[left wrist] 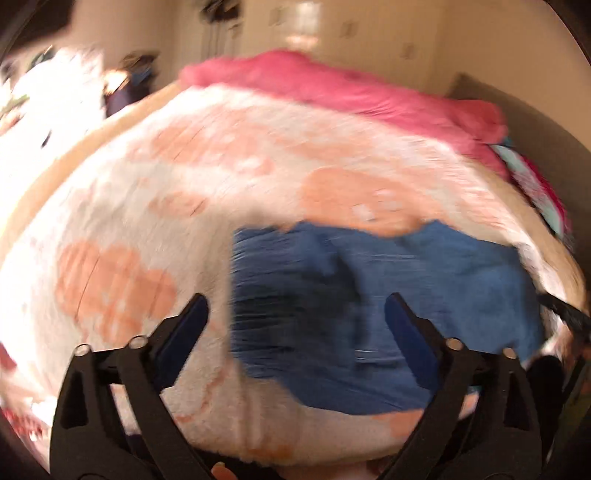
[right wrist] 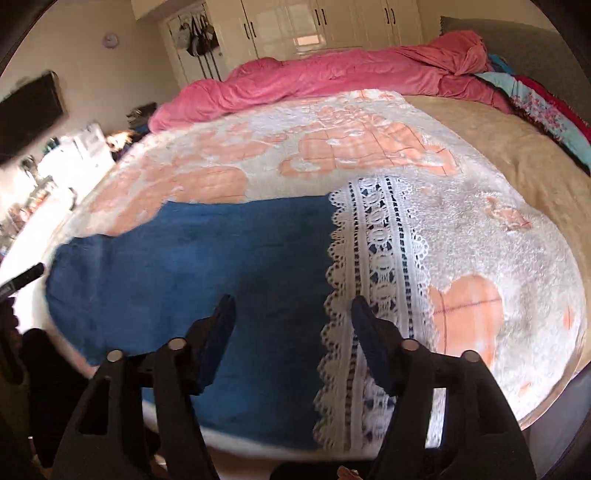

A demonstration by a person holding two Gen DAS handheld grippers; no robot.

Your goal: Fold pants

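On the bed's fleece blanket (right wrist: pixel 517 236), your blue pants (right wrist: pixel 207 266) lie flat, lace hem (right wrist: pixel 376 236) rightward; left gripper (left wrist: pixel 295 314) and right gripper (right wrist: pixel 291 314) hover open, empty.

The pants (right wrist: pixel 207 280) lie flat on the blanket (right wrist: pixel 517 258) at the bed's near edge, their lace trim (right wrist: pixel 373 266) at the right end. A bunched quilt (right wrist: pixel 332 74) lies along the far side, wardrobes (right wrist: pixel 332 22) behind it.

Both wrist views look steeply down, close, sharing the blue pants (left wrist: pixel 406 295)
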